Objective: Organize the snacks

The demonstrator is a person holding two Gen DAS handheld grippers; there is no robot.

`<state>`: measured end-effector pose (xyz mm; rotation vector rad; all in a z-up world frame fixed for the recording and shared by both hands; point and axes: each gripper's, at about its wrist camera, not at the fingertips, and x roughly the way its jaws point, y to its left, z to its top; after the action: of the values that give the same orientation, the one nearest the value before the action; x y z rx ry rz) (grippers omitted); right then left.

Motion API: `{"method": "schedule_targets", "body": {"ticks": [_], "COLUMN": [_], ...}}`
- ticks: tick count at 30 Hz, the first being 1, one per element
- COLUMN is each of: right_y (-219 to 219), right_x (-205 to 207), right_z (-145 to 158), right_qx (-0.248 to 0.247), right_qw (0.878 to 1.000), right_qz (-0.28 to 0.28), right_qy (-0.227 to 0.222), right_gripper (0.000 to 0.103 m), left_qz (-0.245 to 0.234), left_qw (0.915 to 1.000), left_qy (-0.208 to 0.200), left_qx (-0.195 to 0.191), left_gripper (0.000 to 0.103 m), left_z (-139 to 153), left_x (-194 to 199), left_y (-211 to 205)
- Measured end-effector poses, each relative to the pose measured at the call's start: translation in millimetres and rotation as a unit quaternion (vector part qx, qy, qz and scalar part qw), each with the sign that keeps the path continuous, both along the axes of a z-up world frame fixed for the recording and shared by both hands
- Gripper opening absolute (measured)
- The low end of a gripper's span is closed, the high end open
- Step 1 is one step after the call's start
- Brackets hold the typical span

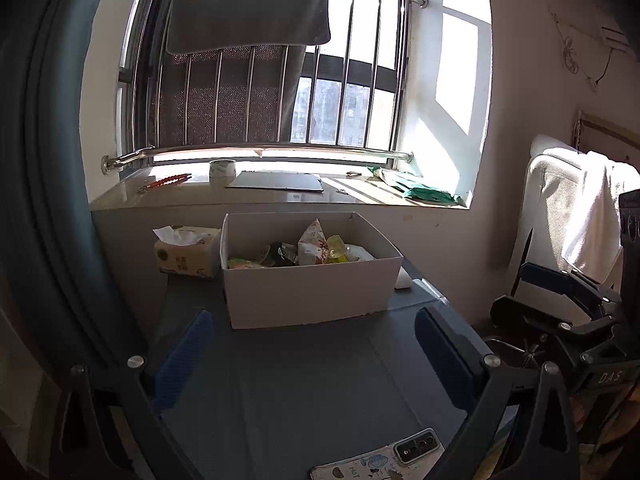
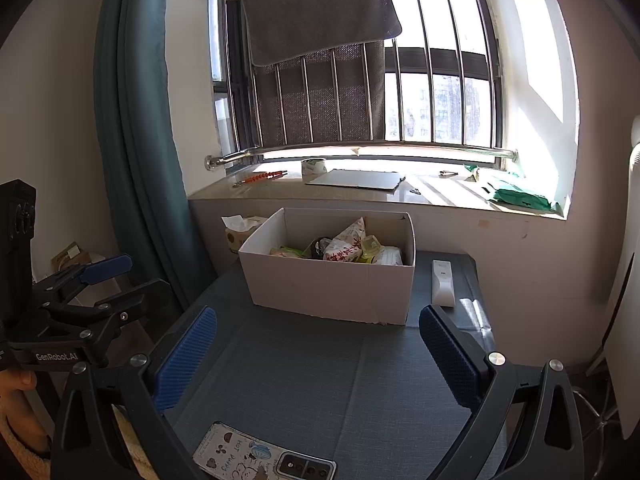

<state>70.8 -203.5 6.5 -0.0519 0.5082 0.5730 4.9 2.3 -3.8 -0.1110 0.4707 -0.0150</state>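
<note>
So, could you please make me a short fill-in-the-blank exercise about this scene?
1. The snacks lie inside a white ____ on the table.
2. Both grippers, left and right, are ____.
3. A phone lies at the table's ____ edge.
4. The tissue pack stands ____ the snack container.

Missing words: box; open; near; beside

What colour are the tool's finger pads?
Blue, with a fine textured grid; the right tool's finger pads show it best in the right wrist view.

White box (image 2: 332, 288), teal curtain (image 2: 136, 120), grey table (image 2: 304, 380), blue textured pads (image 2: 186, 356).
</note>
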Motion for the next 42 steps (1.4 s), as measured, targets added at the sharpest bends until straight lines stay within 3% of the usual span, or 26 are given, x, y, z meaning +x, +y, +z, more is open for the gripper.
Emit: {"method": "schedule_targets", "body": {"ticks": [42], "right_y": [-1.6], "right_x": [-0.3], "right_z": [-2.7], "right_qx": [-0.002], "right_qw": [1.000], "right_qz": [0.000], "right_qy": [0.004], "right_gripper": [0.103], "left_qz": [-0.002], "left_qw": [1.0000], "left_qy": [0.002], "left_qx": [0.000], "left_gripper": [0.103], "left_z": [-1.9], "left_x": [-1.3], "left_y": [-0.5]}}
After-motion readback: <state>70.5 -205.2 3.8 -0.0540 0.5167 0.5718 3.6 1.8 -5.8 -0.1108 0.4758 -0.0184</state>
